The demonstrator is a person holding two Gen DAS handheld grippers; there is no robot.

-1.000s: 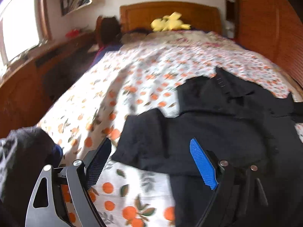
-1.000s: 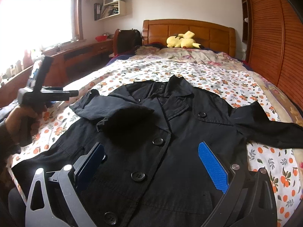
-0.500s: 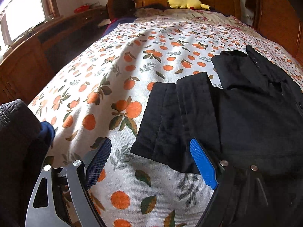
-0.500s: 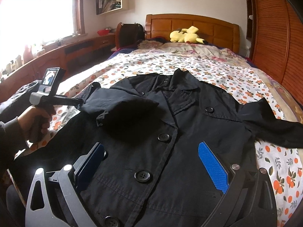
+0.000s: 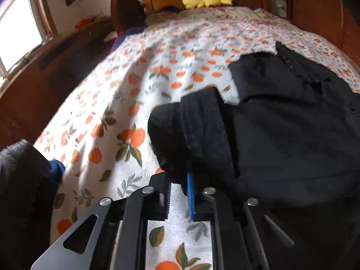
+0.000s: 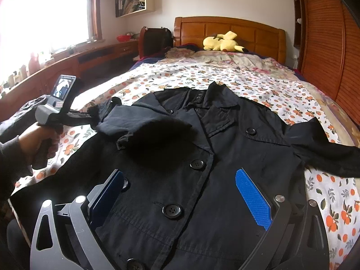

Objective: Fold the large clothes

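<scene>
On the bed [image 6: 258, 78], left claw [image 5: 178, 186] pinches the coat's sleeve [image 5: 180, 135].

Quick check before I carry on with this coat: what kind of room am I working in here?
Almost certainly a home bedroom. The black coat lies on a bed with an orange-print bedspread, a wooden headboard stands behind it, and a yellow plush toy sits near the pillows.

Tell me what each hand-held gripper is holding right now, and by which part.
The left hand-held gripper pinches the black coat by its folded-in sleeve cuff. The right hand-held gripper is open, holding nothing.
</scene>
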